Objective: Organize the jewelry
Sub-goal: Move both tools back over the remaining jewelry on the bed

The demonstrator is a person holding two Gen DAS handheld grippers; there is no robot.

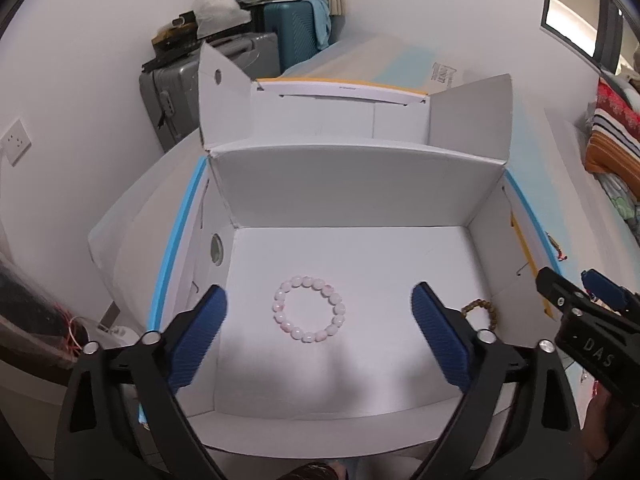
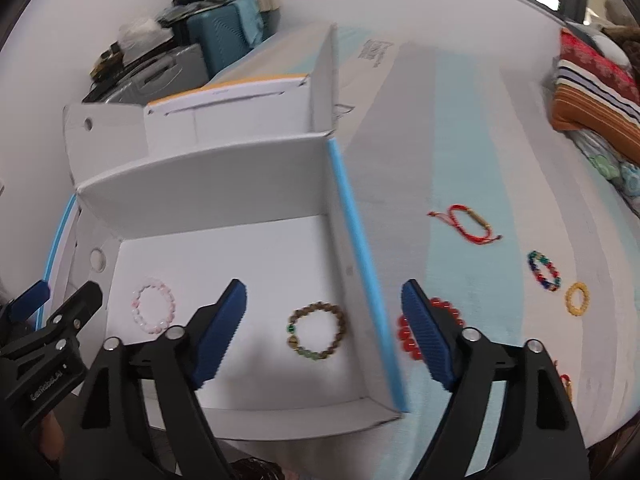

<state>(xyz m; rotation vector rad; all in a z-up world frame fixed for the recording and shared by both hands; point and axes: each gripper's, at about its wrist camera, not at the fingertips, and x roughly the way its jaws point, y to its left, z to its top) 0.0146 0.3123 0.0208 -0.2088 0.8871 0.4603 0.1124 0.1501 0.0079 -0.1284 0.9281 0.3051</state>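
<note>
Nearest to the lens, the left gripper [image 1: 319, 312] stands with its blue pads [image 1: 198, 336] spread wide and nothing pressed between them; the pink bead bracelet [image 1: 309, 309] lies flat on the floor of the white cardboard box [image 1: 340, 380], in the gap between the pads but touched by neither. Just to the right of it, partly hidden behind the left gripper's right finger, a brown wooden bead bracelet [image 1: 480, 311] rests on the same box floor, near the right wall. The right gripper [image 2: 324, 326] is likewise spread apart and holds nothing: its left finger hangs over the box floor, its right finger over the surface outside, so that the box's blue-edged right wall [image 2: 360, 264] runs between them. In the right wrist view the brown bracelet [image 2: 317, 330], with a few green beads in it, lies just inside that wall, and the pink bracelet [image 2: 153, 306] lies well to the left of it. Outside the box, on a pale blue and grey striped cloth [image 2: 460, 152], a red bead bracelet [image 2: 430, 328] sits close to the wall, partly covered by the right finger. Farther out lie a yellow ring-shaped bracelet [image 2: 577, 298], a multicoloured bead bracelet [image 2: 543, 271] and a red cord bracelet [image 2: 468, 224], all apart from one another. Beyond the box its flaps [image 1: 352, 184] stand up, and behind them are a grey suitcase [image 1: 176, 96] and a teal suitcase [image 1: 294, 34] against the white wall, with folded striped fabric [image 2: 592, 92] at the far right.
</note>
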